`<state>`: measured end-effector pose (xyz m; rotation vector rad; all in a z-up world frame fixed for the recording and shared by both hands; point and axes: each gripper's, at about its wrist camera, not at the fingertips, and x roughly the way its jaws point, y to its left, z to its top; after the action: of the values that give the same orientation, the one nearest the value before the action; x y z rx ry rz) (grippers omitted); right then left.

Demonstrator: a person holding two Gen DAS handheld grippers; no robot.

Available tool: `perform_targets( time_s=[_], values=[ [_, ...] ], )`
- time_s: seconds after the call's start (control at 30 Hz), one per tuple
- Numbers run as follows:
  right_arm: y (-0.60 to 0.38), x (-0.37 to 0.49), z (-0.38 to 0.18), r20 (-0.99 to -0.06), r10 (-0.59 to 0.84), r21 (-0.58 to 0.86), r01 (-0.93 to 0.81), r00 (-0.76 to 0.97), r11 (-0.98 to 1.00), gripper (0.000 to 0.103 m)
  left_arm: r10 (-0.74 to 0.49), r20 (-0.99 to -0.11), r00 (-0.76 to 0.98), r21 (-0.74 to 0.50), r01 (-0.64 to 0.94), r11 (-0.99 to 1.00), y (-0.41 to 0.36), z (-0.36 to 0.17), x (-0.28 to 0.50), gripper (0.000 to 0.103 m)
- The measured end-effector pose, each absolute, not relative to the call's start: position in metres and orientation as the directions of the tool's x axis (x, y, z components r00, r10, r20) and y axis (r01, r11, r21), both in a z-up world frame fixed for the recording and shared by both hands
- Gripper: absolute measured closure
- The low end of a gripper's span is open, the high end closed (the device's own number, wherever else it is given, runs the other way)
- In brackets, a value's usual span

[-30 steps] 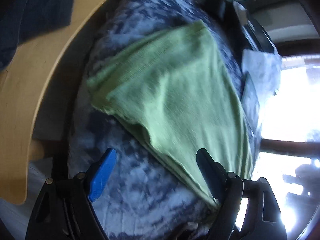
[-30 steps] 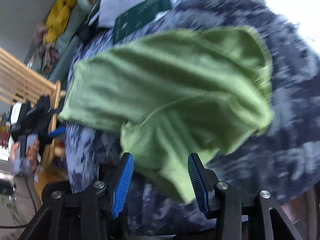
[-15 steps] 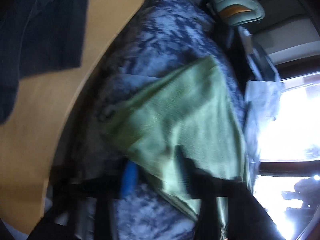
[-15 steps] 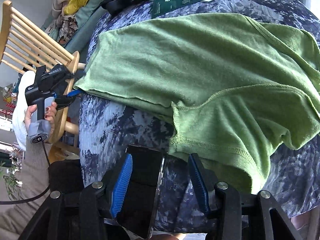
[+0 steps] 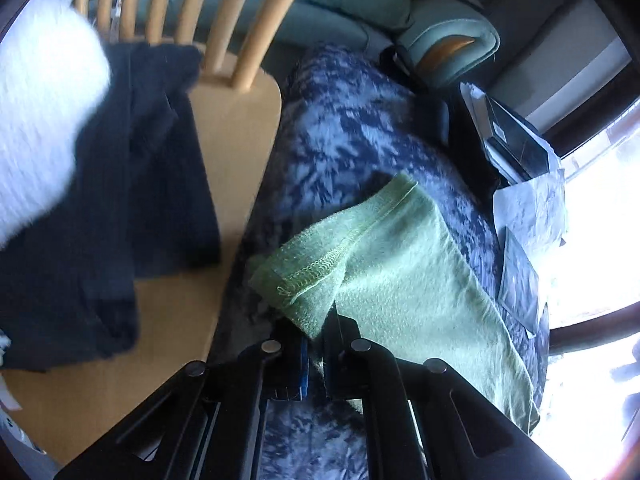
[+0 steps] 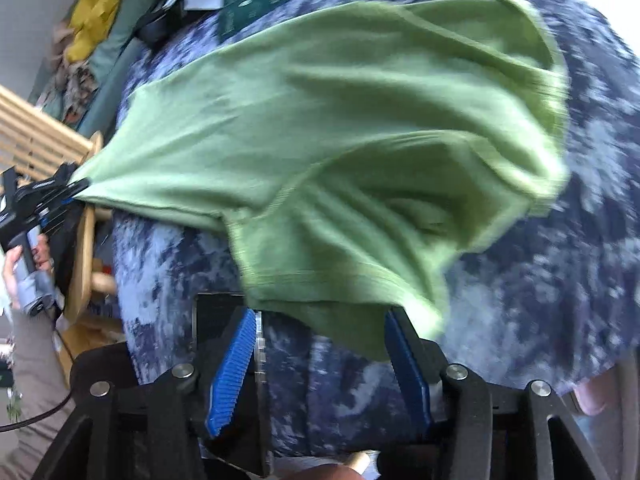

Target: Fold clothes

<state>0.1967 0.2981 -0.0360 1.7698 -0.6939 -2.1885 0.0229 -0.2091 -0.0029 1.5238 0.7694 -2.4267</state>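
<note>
A green T-shirt [image 5: 400, 280] [image 6: 320, 140] lies on a blue-and-white mottled blanket [image 5: 340, 140] [image 6: 560, 300]. My left gripper [image 5: 316, 344] is shut on the shirt's stitched hem corner, which bunches up above the pads. The right wrist view shows that same left gripper [image 6: 40, 196] at the far left, in a person's hand, pulling the hem corner taut. My right gripper [image 6: 320, 320] hovers at the near edge, its jaws opening. A crumpled fold of the shirt hangs between its blue pads [image 6: 234, 368], which do not press on it.
A wooden spindle-back chair [image 5: 236, 140] stands left of the blanket with a dark garment [image 5: 120, 200] and a white fluffy thing [image 5: 40, 120] on it. Papers and dark booklets [image 5: 528, 200] [image 6: 272, 0] lie at the blanket's far end. Teal cushions [image 5: 440, 40] and yellow cloth [image 6: 96, 12] sit beyond.
My left gripper went from wide open to shut on the shirt's hem corner, then lifted it toward the chair. The shirt now stretches taut. The right gripper's jaws have widened slightly.
</note>
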Motion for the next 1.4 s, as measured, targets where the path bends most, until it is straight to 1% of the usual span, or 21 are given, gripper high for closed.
perform_targets(
  time_s=[0.03,0.13,0.27,0.37,0.43,0.5,0.53,0.57,0.67,0.8,0.9,1.0,1.1,1.17,1.2,1.23,1.27,1.3,1.33,1.37,1.4],
  values=[
    [0.302,0.199,-0.036,-0.850,-0.469,0.505,-0.115,-0.240,-0.856,0.047,0.117,-0.884,-0.454,-0.322,0.407,-0.855,-0.207,-0.004,0.018,0.098],
    [0.315,0.200,-0.045,-0.835,-0.497,0.538,-0.163,-0.236,-0.827,0.040,0.121,-0.892,-0.436,-0.316,0.410,-0.856,-0.211,-0.004,0.025,0.098],
    [0.324,0.194,-0.067,-0.773,-0.596,0.634,-0.235,-0.216,-0.737,0.040,0.120,-0.896,-0.428,-0.309,0.405,-0.860,-0.206,-0.010,0.025,0.098],
    [0.324,0.188,-0.085,-0.757,-0.623,0.652,-0.288,-0.196,-0.702,0.038,0.124,-0.894,-0.431,-0.313,0.402,-0.861,-0.206,-0.008,0.028,0.098],
    [0.321,0.182,-0.088,-0.743,-0.635,0.669,-0.283,-0.212,-0.688,0.039,0.129,-0.891,-0.436,-0.320,0.399,-0.860,-0.207,-0.006,0.028,0.098],
    [0.315,0.178,-0.085,-0.707,-0.664,0.707,-0.245,-0.243,-0.663,0.052,0.129,-0.891,-0.435,-0.317,0.395,-0.862,-0.207,-0.005,0.027,0.098],
    [0.310,0.175,-0.085,-0.684,-0.687,0.730,-0.229,-0.245,-0.644,0.079,0.129,-0.892,-0.434,-0.316,0.393,-0.864,-0.207,-0.004,0.026,0.098],
    [0.307,0.173,-0.086,-0.663,-0.709,0.748,-0.226,-0.239,-0.624,0.098,0.130,-0.892,-0.433,-0.316,0.391,-0.865,-0.206,-0.004,0.026,0.098],
    [0.300,0.169,-0.082,-0.656,-0.713,0.754,-0.217,-0.245,-0.620,0.099,0.122,-0.891,-0.437,-0.309,0.388,-0.868,-0.206,0.000,0.027,0.098],
    [0.307,0.171,-0.054,-0.619,-0.708,0.781,-0.172,-0.341,-0.600,0.099,0.091,-0.902,-0.423,-0.268,0.382,-0.884,-0.208,0.004,0.027,0.098],
    [0.311,0.181,-0.034,-0.649,-0.675,0.752,-0.161,-0.352,-0.639,0.099,0.072,-0.908,-0.413,-0.239,0.370,-0.898,-0.206,0.005,0.025,0.098],
    [0.308,0.196,-0.037,-0.695,-0.665,0.717,-0.185,-0.275,-0.672,0.099,0.046,-0.926,-0.373,-0.190,0.357,-0.915,-0.200,-0.001,0.020,0.098],
    [0.300,0.211,-0.062,-0.762,-0.624,0.648,-0.221,-0.174,-0.729,0.098,0.031,-0.943,-0.331,-0.155,0.358,-0.921,-0.195,-0.007,0.016,0.097],
    [0.301,0.213,-0.074,-0.762,-0.627,0.646,-0.244,-0.161,-0.723,0.091,0.048,-0.956,-0.290,-0.153,0.353,-0.923,-0.191,-0.012,0.015,0.092],
    [0.303,0.213,-0.080,-0.759,-0.630,0.649,-0.257,-0.162,-0.716,0.085,0.066,-0.958,-0.278,-0.161,0.336,-0.928,-0.187,-0.012,0.016,0.088],
    [0.304,0.211,-0.082,-0.750,-0.639,0.660,-0.262,-0.172,-0.704,0.068,0.077,-0.959,-0.271,-0.164,0.316,-0.934,-0.183,-0.011,0.019,0.085],
    [0.304,0.211,-0.081,-0.741,-0.647,0.671,-0.252,-0.183,-0.697,0.056,0.084,-0.960,-0.266,-0.162,0.288,-0.944,-0.177,-0.009,0.023,0.076],
    [0.304,0.211,-0.078,-0.739,-0.646,0.673,-0.240,-0.191,-0.699,0.053,0.085,-0.962,-0.260,-0.152,0.249,-0.956,-0.170,-0.004,0.030,0.066],
    [0.303,0.211,-0.075,-0.738,-0.645,0.674,-0.228,-0.196,-0.702,0.050,0.084,-0.961,-0.263,-0.145,0.222,-0.964,-0.164,0.000,0.036,0.062],
    [0.304,0.211,-0.073,-0.738,-0.646,0.674,-0.218,-0.193,-0.706,0.047,0.083,-0.961,-0.266,-0.137,0.193,-0.971,-0.157,0.005,0.043,0.052],
    [0.305,0.211,-0.073,-0.740,-0.645,0.673,-0.216,-0.192,-0.708,0.046,0.083,-0.959,-0.270,-0.126,0.146,-0.981,-0.147,0.011,0.052,0.046]
  ],
)
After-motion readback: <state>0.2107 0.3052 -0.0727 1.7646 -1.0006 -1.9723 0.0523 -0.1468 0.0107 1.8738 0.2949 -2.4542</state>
